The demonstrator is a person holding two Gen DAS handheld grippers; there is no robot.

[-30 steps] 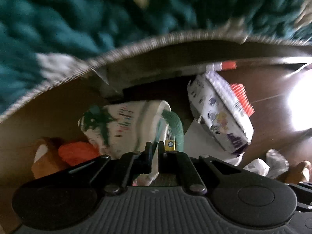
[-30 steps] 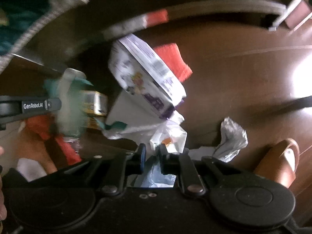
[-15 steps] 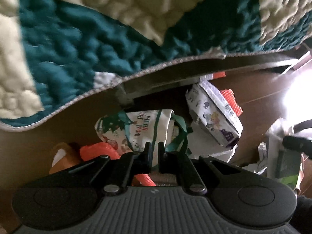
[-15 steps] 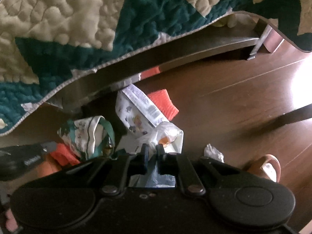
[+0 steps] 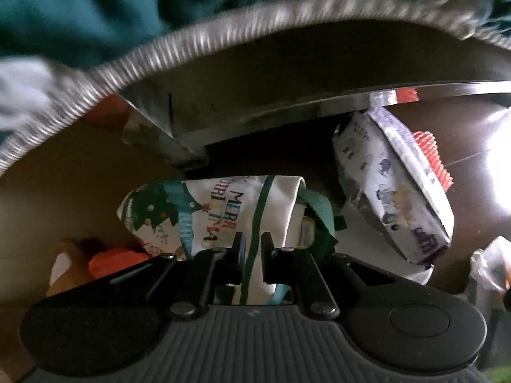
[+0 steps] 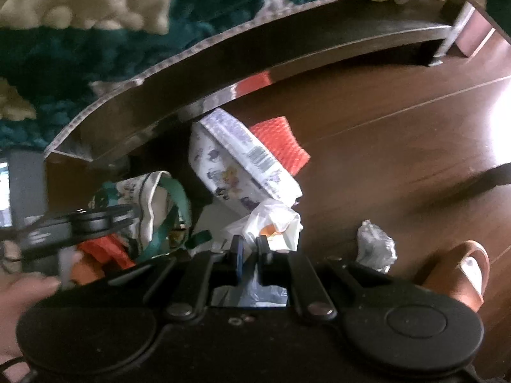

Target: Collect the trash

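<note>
The left tool (image 5: 252, 249) pointed down at the floor with its jaws nearly together, pinching the white cloth of a Christmas-print tote bag (image 5: 230, 214) whose green stripe ran up between the fingers. The bag lay on the dark wooden floor (image 6: 399, 134) just in front of a metal bed rail (image 5: 287, 108), its green handle (image 5: 319, 214) looped over the open mouth on the right. Above the rail hung the grey-bound edge of a teal and cream quilt (image 6: 95, 41). To the right of the bag, a white and purple printed package (image 5: 392, 191) leaned tilted with its top end touching the underside of the rail, and a piece of red-orange ridged material (image 5: 434, 156) stuck out from behind it. Left of the bag an orange scrap (image 5: 115, 260) lay beside a brown shoe (image 5: 60, 268). The right tool (image 6: 249, 249) was likewise closed, its fingers clamped on a thin white plastic bag (image 6: 274, 223) with something orange showing inside; that bag sat just below the printed package. A crumpled clear wrapper (image 6: 375, 245) lay on the floor to the right, apart from the plastic bag and just beside a brown sandal (image 6: 460, 271). In the right wrist view the left tool appeared blurred over the tote bag, and part of a hand (image 6: 22, 300) showed at the lower left edge.
</note>
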